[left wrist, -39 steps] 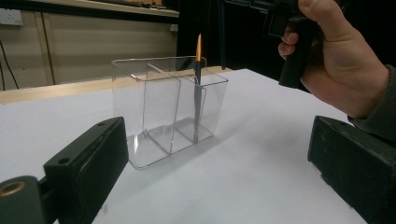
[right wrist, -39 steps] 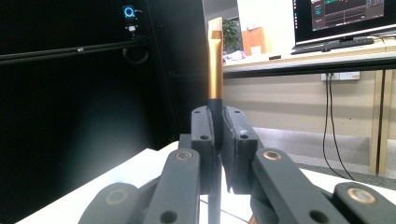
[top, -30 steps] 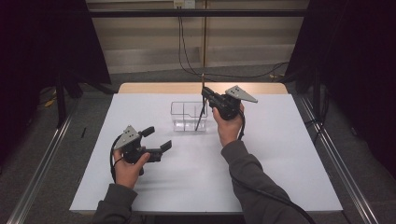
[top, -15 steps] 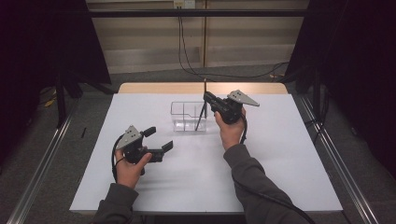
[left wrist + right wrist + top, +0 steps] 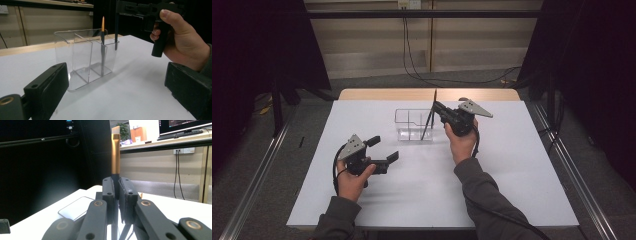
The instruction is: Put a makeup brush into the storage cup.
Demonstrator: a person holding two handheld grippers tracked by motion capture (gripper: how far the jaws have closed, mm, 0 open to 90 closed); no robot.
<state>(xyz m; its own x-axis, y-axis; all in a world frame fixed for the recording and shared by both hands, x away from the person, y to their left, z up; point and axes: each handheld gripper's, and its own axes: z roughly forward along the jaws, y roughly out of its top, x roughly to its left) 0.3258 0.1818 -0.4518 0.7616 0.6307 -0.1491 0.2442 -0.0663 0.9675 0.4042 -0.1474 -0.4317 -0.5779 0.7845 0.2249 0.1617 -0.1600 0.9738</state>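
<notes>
A clear divided organizer (image 5: 413,126) (image 5: 85,57) stands at the back middle of the white table (image 5: 512,170). A thin orange-tipped brush (image 5: 102,50) stands in its right-hand compartment. My right gripper (image 5: 437,108) (image 5: 116,182) hovers just right of the organizer's rim and is shut on a dark-handled brush with a gold ferrule (image 5: 115,155). That handle (image 5: 116,32) hangs down beside the organizer's top edge. My left gripper (image 5: 383,149) (image 5: 117,95) rests low at the front left, open, with nothing between its fingers, aimed at the organizer.
A wooden strip (image 5: 377,94) runs along the table's back edge. Metal rails (image 5: 257,180) flank both sides on the floor, and cables (image 5: 422,75) trail behind. White tabletop stretches around the organizer and toward the front.
The right gripper has sunk slightly with its brush beside the organizer. The left gripper has stayed where it was.
</notes>
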